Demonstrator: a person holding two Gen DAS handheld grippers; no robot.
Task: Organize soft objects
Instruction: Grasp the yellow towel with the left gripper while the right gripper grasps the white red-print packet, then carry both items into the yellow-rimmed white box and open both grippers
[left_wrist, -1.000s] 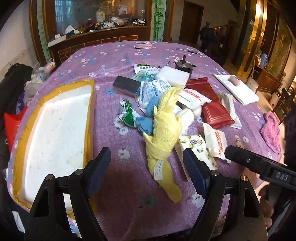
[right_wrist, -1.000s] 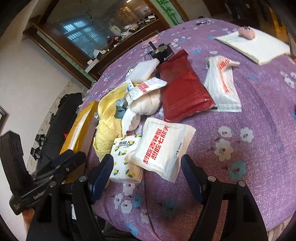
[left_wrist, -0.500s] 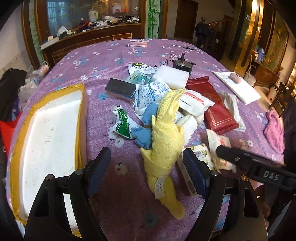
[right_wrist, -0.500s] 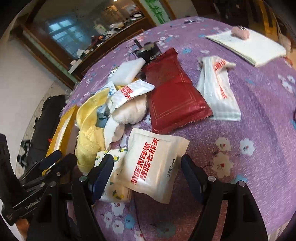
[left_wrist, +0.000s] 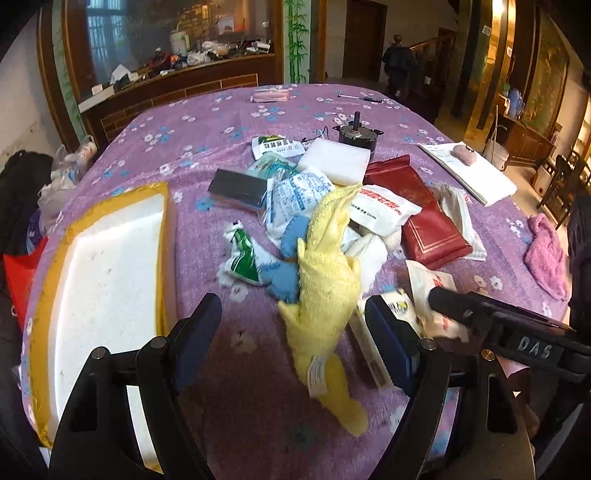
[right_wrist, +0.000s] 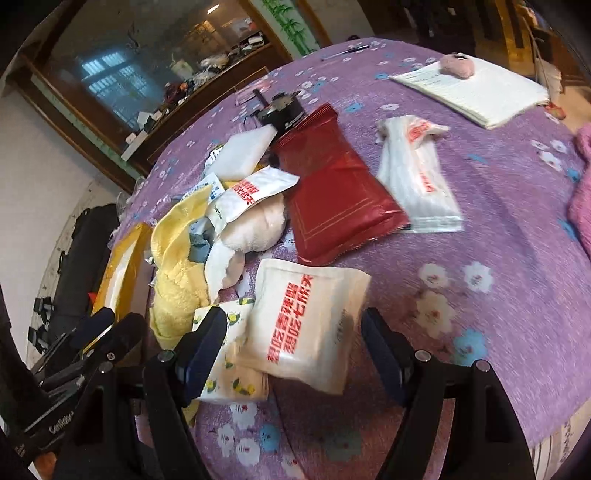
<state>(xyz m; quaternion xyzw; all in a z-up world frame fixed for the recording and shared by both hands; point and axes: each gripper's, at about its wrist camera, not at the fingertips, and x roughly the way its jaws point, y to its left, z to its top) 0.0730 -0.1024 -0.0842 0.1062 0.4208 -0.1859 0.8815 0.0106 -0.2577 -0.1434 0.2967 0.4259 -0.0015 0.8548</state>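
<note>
A pile of soft things lies mid-table on the purple flowered cloth (left_wrist: 207, 122). A yellow towel (left_wrist: 325, 280) runs down toward my left gripper (left_wrist: 291, 332), which is open and empty, its jaws either side of the towel's lower end. The towel also shows in the right wrist view (right_wrist: 177, 266). A white pouch with red print (right_wrist: 303, 325) lies between the jaws of my open right gripper (right_wrist: 293, 343), beside a lemon-print tissue pack (right_wrist: 229, 369). A blue cloth (left_wrist: 291, 258), a white plush (right_wrist: 255, 225), a red pouch (right_wrist: 332, 184) and several sachets fill the pile.
A white foam tray with yellow rim (left_wrist: 107, 288) lies at the left. A small motor (left_wrist: 356, 133), a black block (left_wrist: 238, 188), a notepad (left_wrist: 469, 173) and a pink cloth (left_wrist: 546, 258) lie around the pile. The right gripper's body (left_wrist: 509, 332) reaches in at the right.
Both grippers have moved forward over the table toward the pile; the white pouch now sits between the right jaws. Both stay open.
</note>
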